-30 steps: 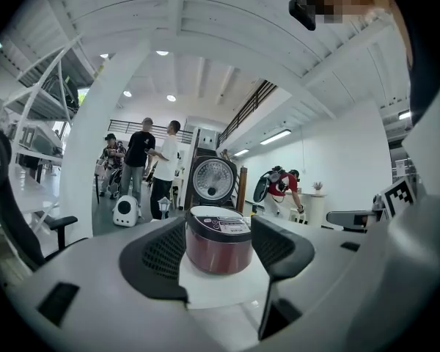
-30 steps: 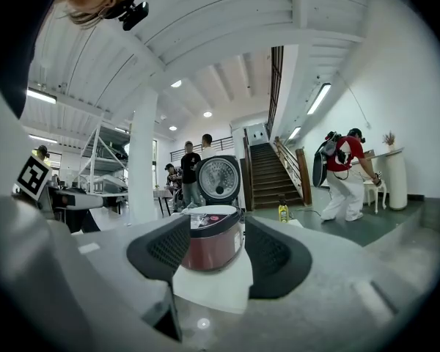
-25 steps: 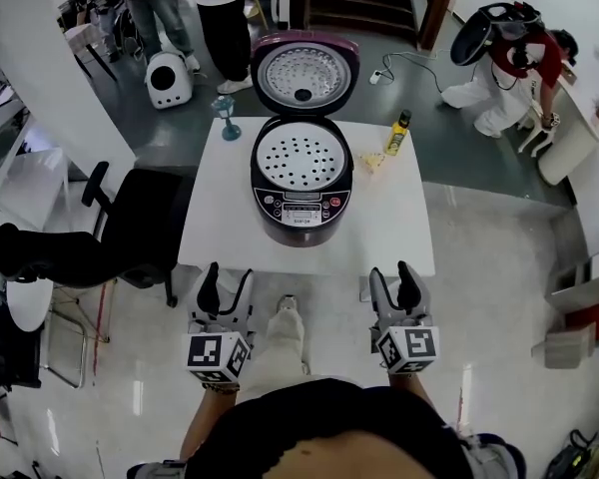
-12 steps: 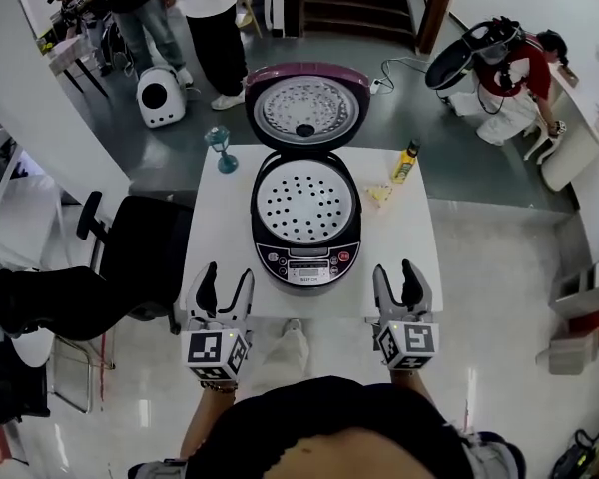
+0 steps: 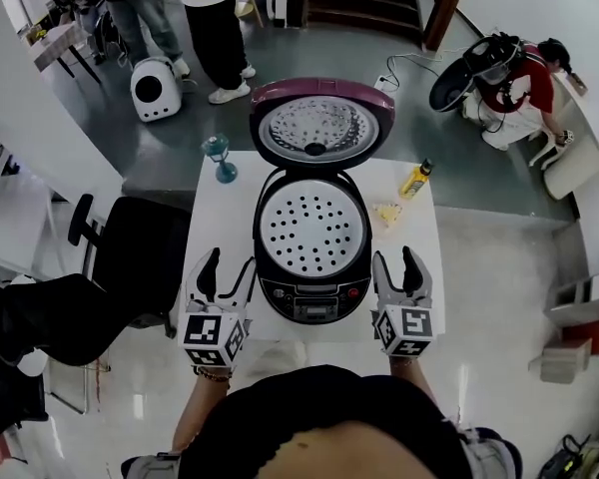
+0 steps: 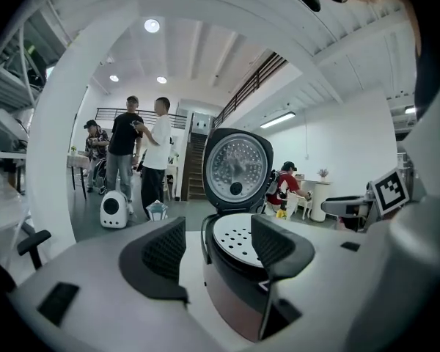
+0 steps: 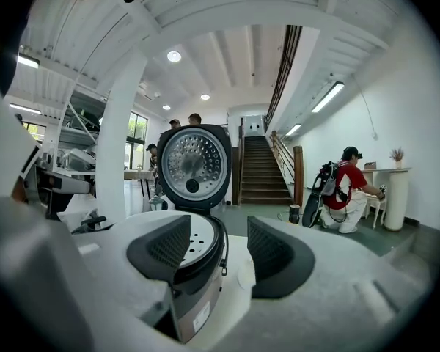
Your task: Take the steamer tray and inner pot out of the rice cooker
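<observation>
Nothing out yet. The steamer tray (image 5: 312,226) sits in the open rice cooker (image 5: 314,302), centre frame on the worktop (image 5: 419,238). The inner pot is presumably underneath, hidden. Your left gripper (image 5: 230,267) and right gripper (image 5: 395,263) are both open and empty, flanking the cooker's front. Both lifts remain, tray first.

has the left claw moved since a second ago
Yes. The left claw has come forward: it was short of the table's near edge, and now it is over the table, beside the rice cooker's front.
</observation>
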### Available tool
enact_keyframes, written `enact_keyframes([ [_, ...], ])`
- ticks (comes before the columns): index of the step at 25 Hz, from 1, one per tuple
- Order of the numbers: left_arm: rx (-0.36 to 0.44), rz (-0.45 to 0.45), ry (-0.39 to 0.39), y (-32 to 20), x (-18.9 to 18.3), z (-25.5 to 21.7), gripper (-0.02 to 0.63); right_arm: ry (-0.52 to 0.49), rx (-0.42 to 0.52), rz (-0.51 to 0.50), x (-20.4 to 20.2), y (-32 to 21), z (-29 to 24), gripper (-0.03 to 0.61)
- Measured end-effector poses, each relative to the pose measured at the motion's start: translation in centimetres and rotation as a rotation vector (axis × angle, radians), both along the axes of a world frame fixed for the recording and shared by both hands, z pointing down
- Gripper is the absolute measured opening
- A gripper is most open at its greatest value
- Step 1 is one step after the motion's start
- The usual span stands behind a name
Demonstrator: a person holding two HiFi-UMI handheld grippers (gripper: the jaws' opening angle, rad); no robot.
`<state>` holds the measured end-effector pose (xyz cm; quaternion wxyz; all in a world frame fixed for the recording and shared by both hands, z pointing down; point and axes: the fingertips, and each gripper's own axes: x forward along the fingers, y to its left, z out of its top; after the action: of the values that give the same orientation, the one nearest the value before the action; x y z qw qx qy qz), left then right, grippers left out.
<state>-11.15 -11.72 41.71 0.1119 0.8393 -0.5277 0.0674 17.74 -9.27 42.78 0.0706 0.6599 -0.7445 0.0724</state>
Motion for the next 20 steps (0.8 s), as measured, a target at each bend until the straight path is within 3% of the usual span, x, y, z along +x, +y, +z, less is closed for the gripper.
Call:
enact_keyframes([
  [8, -0.054, 0.084, -0.058, -5.1, 2.6, 1.2, 0.293, 0.035, -0.046, 0.013, 0.6, -4.6, 0.3, 0.227],
  [13, -0.11, 0.103, -0.075, -7.7, 4.5, 3.0, 0.315, 0.089, -0.142, -0.021, 0.2, -7.2, 2.0, 0.227],
  [15, -0.134, 0.1, -0.119, -8.7, 5.0, 3.7, 0.321, 0.119, -0.193, -0.046, -0.2, -8.4, 2.7, 0.227],
  [20, -0.189, 0.126, -0.307, -10.1, 5.8, 5.6, 0.342, 0.3, -0.302, -0.138, -1.7, -11.0, 4.4, 0.227],
])
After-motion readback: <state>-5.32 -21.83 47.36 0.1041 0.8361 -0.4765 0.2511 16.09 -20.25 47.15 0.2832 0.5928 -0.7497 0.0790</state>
